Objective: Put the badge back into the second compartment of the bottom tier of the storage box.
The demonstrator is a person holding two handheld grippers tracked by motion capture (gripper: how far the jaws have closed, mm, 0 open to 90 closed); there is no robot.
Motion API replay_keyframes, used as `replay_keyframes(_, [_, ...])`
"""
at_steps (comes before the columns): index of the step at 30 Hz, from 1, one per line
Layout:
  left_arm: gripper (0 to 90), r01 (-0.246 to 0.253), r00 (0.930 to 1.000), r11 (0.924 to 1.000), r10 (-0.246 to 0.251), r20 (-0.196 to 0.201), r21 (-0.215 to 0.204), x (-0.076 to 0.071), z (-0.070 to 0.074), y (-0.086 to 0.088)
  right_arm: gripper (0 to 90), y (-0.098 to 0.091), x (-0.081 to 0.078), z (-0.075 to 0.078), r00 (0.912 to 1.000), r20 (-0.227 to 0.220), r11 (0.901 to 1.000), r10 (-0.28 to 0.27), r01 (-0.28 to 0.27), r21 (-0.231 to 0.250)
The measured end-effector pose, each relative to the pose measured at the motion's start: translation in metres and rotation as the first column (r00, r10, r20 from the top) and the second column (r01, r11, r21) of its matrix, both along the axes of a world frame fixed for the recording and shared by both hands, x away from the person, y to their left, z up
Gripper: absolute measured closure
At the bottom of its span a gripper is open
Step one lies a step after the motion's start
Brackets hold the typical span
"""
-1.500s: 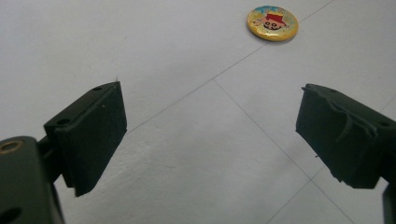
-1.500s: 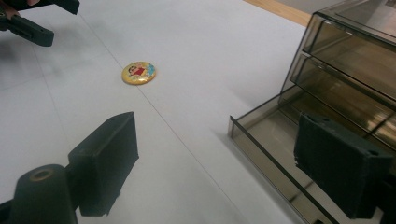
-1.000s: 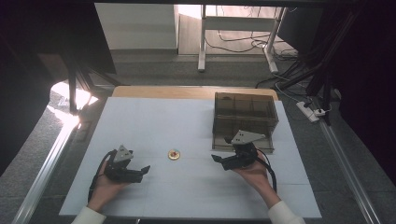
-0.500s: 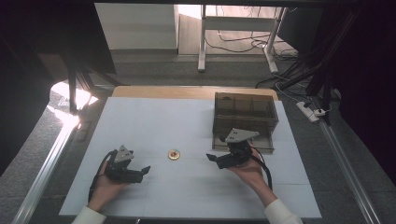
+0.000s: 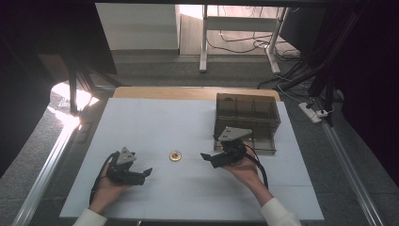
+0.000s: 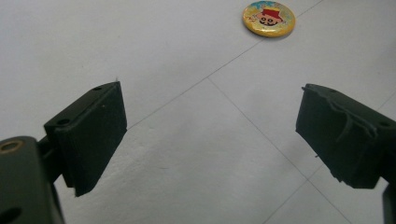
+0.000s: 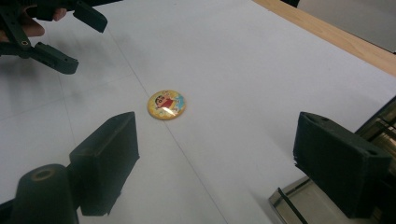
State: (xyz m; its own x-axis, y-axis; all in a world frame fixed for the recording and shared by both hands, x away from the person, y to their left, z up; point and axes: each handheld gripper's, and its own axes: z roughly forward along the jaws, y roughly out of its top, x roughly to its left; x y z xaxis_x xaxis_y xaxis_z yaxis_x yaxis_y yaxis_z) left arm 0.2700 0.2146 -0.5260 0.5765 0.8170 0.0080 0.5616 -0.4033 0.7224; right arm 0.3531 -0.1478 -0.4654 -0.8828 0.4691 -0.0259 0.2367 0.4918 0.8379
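A small round yellow badge (image 5: pixel 175 156) with a cartoon figure lies flat on the white table sheet, between the two hands. It appears as the badge (image 6: pixel 269 18) at the top of the left gripper view and the badge (image 7: pixel 166 104) mid-frame in the right gripper view. My left gripper (image 5: pixel 147 173) rests low at the left of the badge, open, nothing between its jaws (image 6: pixel 210 135). My right gripper (image 5: pixel 207 157) hovers just right of the badge, open and empty (image 7: pixel 215 154). The left gripper (image 7: pixel 70 42) also shows far off in the right gripper view.
A dark see-through plastic organiser box (image 5: pixel 247 117) with compartments stands at the right, close behind my right hand; its corner (image 7: pixel 299 205) shows under the right jaw. A bare wooden strip (image 5: pixel 188 93) runs along the table's far edge. Cables and table legs lie on the floor beyond.
My right gripper has moved left, away from the box and closer to the badge. The left gripper has stayed about where it was.
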Motion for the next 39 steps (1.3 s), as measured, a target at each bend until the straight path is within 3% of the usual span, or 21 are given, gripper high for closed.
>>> replay_keyframes(39, [9.0,-0.004,1.0000,1.0000,0.004,0.002,0.005,0.001,0.000,0.001,14.2,0.062,0.009,-0.004,0.9940,-0.040,0.9940,0.102,-0.103,-0.035])
